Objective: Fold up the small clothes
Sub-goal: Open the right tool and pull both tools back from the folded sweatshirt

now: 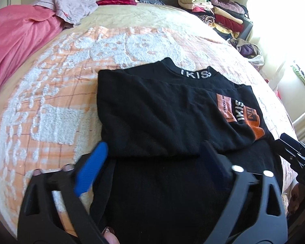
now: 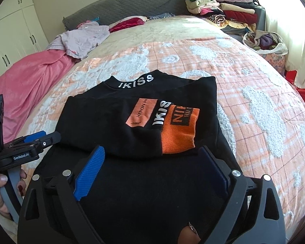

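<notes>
A black knit top with white "IKISS" collar lettering and orange patches [image 1: 164, 109] is seen lying part-folded on a peach-and-white tufted bedspread [image 1: 50, 101], near the bed's close edge. In the left wrist view the left gripper [image 1: 154, 158] is shown with jaws spread wide over the garment's near fold, nothing clamped; the right gripper [image 1: 294, 150] is glimpsed only at the frame's right margin. In the right wrist view the right gripper [image 2: 154, 158] is likewise held wide open above the black cloth, pads not pressing, and the left gripper [image 2: 36, 140] plus the hand [image 2: 2, 189] holding it are caught at left, unseen in the other view. White wardrobe doors [image 2: 16, 30] are shown here only. Bare bedspread is left open beyond and right of the top. A pink blanket [image 2: 28, 77] is bunched along the left edge. A pale cloth bag [image 2: 264, 40] stuffed with clothes is set beside the bed, under a stack of folded clothes [image 2: 223, 8].
</notes>
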Demonstrator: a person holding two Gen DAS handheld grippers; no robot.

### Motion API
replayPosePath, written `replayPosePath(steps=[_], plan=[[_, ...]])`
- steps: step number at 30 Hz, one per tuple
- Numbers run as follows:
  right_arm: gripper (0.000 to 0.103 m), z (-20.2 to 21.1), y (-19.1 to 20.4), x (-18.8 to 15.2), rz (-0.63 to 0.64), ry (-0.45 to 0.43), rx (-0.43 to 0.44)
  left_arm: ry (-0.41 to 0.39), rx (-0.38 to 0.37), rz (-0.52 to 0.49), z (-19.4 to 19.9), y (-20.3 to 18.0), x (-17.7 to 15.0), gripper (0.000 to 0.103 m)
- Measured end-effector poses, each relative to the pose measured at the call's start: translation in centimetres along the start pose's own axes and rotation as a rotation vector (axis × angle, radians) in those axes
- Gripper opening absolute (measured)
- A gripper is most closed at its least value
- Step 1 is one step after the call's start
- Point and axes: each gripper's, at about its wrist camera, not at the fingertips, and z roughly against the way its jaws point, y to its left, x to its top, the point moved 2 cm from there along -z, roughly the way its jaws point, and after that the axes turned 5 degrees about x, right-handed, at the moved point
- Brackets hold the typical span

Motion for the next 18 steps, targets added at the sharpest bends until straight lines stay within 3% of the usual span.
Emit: replayPosePath(steps=[18], plan=[[0.095, 5.3, -0.9, -2.5, -0.013, -0.062, -0.019, -0.069, 0.031, 0.051, 5.0, 2.5, -2.7, 0.093]])
